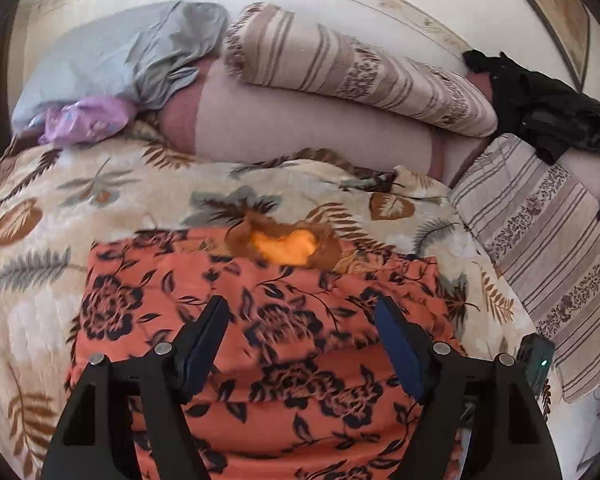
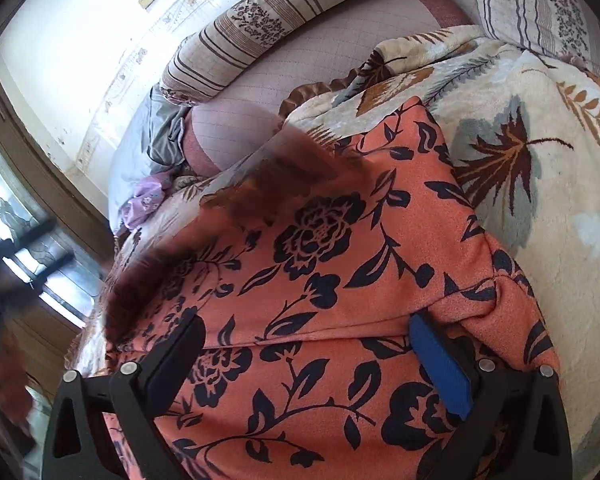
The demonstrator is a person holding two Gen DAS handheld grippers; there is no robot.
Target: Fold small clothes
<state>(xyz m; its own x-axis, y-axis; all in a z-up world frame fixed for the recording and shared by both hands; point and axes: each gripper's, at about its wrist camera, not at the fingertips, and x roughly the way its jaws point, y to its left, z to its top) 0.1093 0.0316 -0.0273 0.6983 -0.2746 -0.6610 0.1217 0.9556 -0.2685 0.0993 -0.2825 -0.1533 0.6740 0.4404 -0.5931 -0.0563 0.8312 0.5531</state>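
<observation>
An orange garment with a dark floral print (image 1: 284,344) lies spread on a leaf-patterned blanket (image 1: 100,184). In the left wrist view my left gripper (image 1: 302,312) hovers over its near part, jaws wide open and empty. The garment's far edge shows a brown neckline with a bright orange patch (image 1: 284,246). In the right wrist view the same garment (image 2: 340,264) fills the middle, with a fold line across it. My right gripper (image 2: 306,330) is open above it, fingers either side of the fold, holding nothing.
Striped pillows (image 1: 364,76) and a pink bolster (image 1: 300,128) lie behind the blanket. A grey cloth (image 1: 156,52), a purple bag (image 1: 88,118) and dark clothes (image 1: 548,108) sit at the back. A window (image 2: 28,240) is at the left in the right wrist view.
</observation>
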